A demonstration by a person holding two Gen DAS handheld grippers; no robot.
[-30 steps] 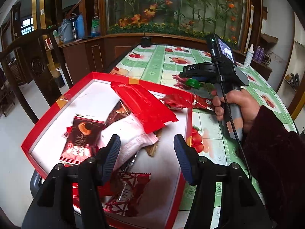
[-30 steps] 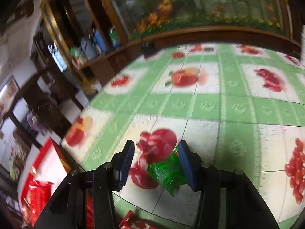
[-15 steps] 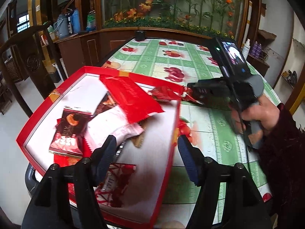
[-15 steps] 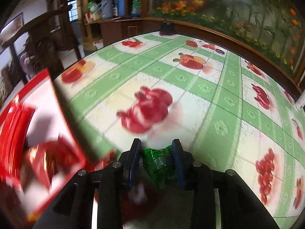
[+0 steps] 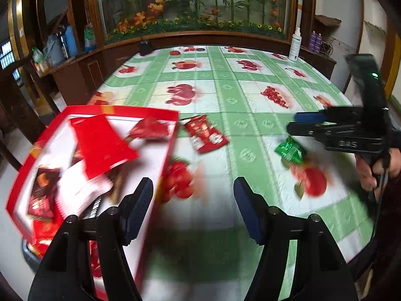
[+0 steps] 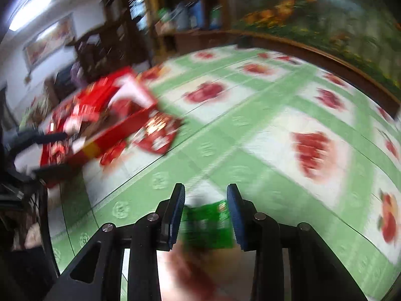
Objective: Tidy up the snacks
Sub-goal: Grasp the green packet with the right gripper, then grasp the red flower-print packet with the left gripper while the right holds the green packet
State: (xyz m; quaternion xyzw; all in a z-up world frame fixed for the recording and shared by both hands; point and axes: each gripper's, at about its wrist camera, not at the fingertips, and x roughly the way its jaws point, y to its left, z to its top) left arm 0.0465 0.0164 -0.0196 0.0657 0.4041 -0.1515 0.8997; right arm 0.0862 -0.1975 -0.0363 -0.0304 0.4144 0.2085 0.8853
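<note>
A red-rimmed box (image 5: 173, 135) with several red and dark snack packets stands at the table's left edge; it also shows blurred in the right wrist view (image 6: 120, 130). A red snack packet (image 5: 205, 133) lies on the cloth just right of the box and shows in the right wrist view (image 6: 158, 133). My left gripper (image 5: 193, 208) is open and empty over the table beside the box. My right gripper (image 6: 205, 213) is shut on a small green snack packet (image 6: 208, 223), seen hanging below that gripper (image 5: 292, 128) in the left wrist view (image 5: 290, 150).
The table has a green and white cloth with fruit prints (image 5: 225, 87). A white spray bottle (image 5: 294, 45) stands at the far right edge. A wooden cabinet and planter (image 5: 195, 32) line the back. A dark chair (image 5: 15, 105) stands left of the box.
My right gripper has swung away to the right with the green packet and turned toward the box. My left gripper has shifted right, off the box and over the cloth.
</note>
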